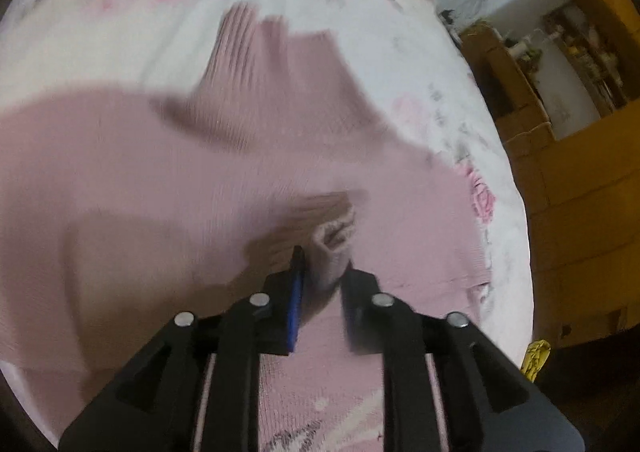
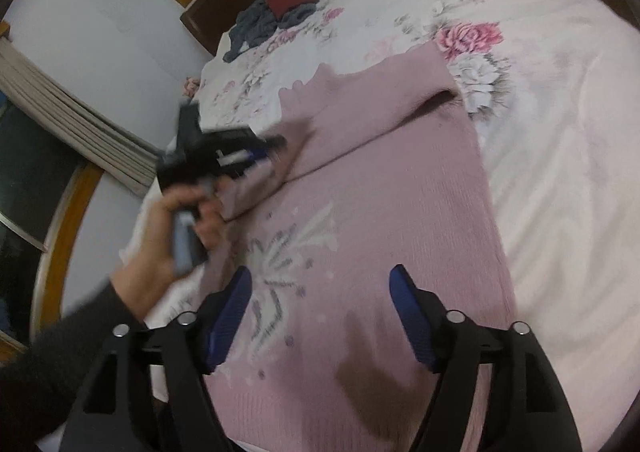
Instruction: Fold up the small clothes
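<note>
Jaws of the left gripper (image 1: 322,272) pinch a bunched fold of the pink sweater's (image 2: 384,187) knit, lifted above the garment near the bed's (image 2: 560,131) left edge. Those of the right gripper (image 2: 320,316) stand spread wide, hovering over the sweater's patterned front without touching it. The sweater lies across the floral bedsheet, one sleeve folded over its body. Dark clothes (image 2: 272,21) sit at a far corner.

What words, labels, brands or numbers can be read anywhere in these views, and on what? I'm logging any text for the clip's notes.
None can be read.
pink sweater: only a pale snowflake-like knit motif, no letters.
floral bedsheet: printed roses, no text.
left gripper and right gripper: no visible markings.
shelf items: too small and blurred to read.
</note>
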